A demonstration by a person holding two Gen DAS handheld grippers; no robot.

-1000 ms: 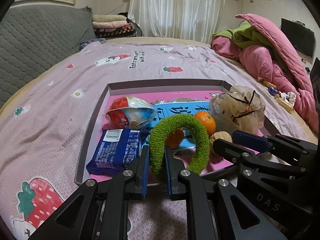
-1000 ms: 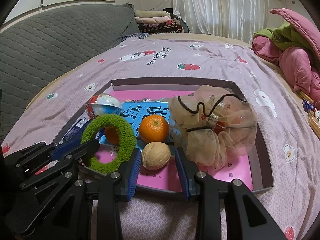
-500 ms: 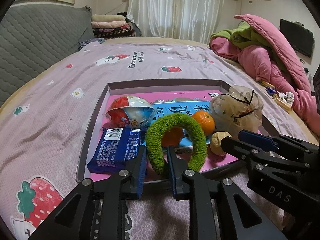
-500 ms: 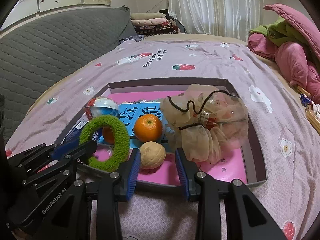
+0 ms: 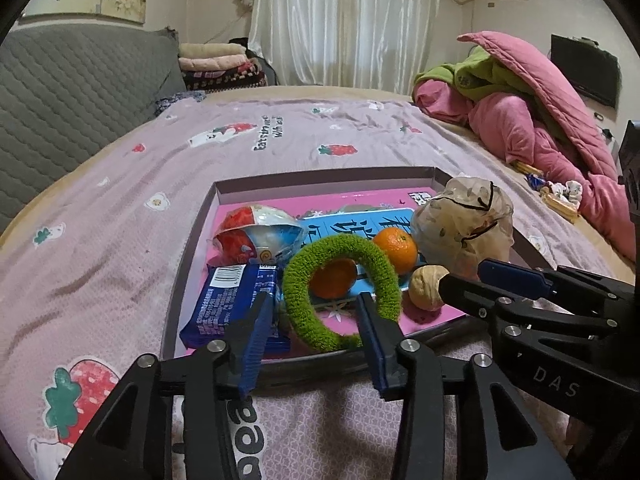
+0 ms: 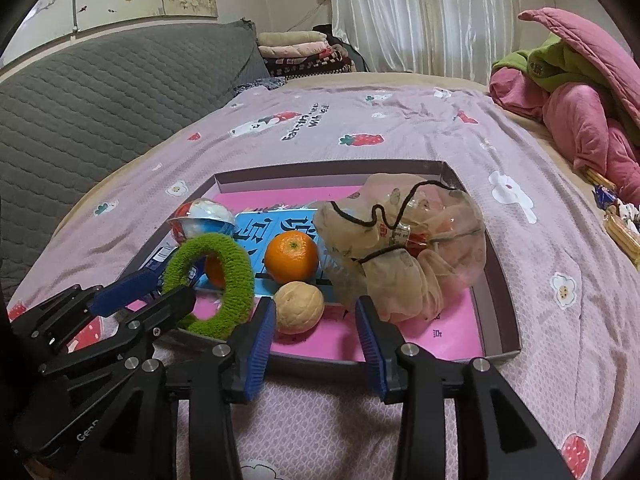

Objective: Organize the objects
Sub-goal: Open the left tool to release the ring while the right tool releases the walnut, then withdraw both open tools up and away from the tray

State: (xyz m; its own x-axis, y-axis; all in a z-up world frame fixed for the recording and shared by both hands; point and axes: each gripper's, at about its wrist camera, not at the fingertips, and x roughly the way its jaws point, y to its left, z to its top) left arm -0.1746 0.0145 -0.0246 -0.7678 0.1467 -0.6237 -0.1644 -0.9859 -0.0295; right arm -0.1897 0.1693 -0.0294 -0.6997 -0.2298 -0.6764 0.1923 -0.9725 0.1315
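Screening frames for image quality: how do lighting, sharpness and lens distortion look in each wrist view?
Left wrist view: even, soft indoor light, backlit curtain slightly blown out, green fuzzy ring sharp, strong fisheye bending of the tray and dark vignette corners. Right wrist view: same flat light, walnut and mandarin crisp, faint shadows, no motion blur, edges curved.

Both wrist views look slightly downward, close over the tray's (image 5: 320,178) near edge; left view from its left, right view (image 6: 328,170) from its right; both share its contents.
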